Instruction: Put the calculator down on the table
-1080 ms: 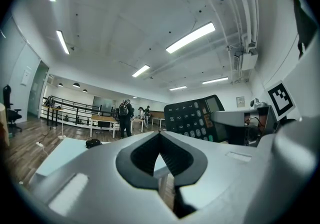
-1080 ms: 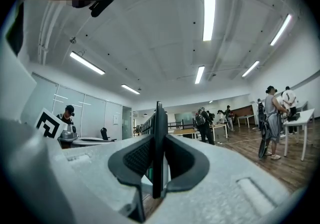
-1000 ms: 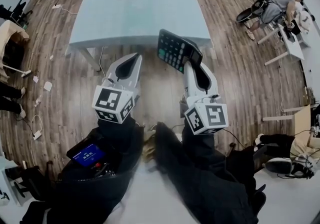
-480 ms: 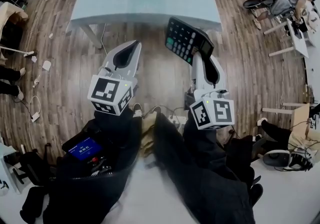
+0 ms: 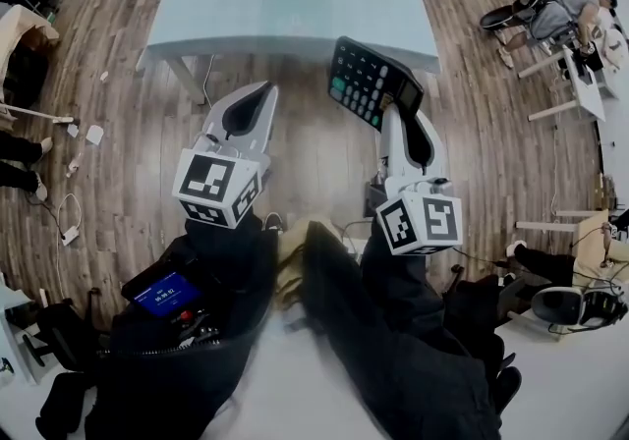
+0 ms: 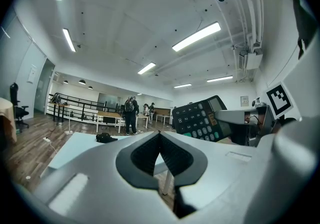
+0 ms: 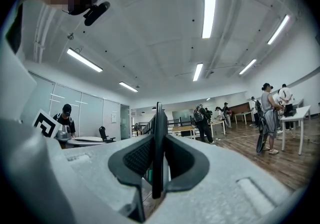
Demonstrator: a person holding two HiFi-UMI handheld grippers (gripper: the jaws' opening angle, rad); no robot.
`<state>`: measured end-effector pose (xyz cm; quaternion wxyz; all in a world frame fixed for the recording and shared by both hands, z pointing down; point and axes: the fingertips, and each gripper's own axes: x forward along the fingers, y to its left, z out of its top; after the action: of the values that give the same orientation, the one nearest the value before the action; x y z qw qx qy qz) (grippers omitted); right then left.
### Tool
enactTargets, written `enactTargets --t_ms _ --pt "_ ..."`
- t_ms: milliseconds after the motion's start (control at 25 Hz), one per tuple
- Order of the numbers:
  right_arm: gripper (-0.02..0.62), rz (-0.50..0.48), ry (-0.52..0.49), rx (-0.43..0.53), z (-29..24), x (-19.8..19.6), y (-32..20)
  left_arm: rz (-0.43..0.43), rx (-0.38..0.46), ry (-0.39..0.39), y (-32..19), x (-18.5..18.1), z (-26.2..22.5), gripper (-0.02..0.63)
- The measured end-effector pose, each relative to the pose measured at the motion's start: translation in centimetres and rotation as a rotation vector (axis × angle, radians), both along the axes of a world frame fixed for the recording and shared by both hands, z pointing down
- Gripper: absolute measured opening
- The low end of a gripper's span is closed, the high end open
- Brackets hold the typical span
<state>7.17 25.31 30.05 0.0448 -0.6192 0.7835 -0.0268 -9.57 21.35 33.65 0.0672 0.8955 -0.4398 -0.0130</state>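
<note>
Head view: our right gripper (image 5: pixel 395 114) pinches the calculator (image 5: pixel 369 82) by its display end, held in the air just short of the table's (image 5: pixel 285 6) near edge.
Left gripper view: our left gripper (image 6: pixel 160 137) is pressed together, with nothing in it.
Right gripper view: the jaws clamp the slab's flat faces. We judge it light, stiff and smooth-cased, so hold it there.

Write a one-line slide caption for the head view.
Right gripper grips a calculator near the table; left gripper shut, empty.
</note>
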Motion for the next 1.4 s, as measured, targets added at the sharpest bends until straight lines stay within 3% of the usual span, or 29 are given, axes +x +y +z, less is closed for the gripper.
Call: enactTargets --t_ms 560,840,1400 --pt "0.058 -0.028 -0.013 0.001 1.8 -0.4 -5.2 -0.055 -0.023 -0.005 -4.4 -1.8 2.3 -0.002" --pt "0.058 -0.046 -0.025 0.020 1.5 0.9 -12.6 -0.079 -0.011 -0.021 -11.5 -1.0 1.8 -0.002" --pt "0.057 -0.075 -0.041 -0.014 2.3 5.5 -30.2 -0.091 -0.042 -0.031 -28.6 4.3 2.4 -0.002"
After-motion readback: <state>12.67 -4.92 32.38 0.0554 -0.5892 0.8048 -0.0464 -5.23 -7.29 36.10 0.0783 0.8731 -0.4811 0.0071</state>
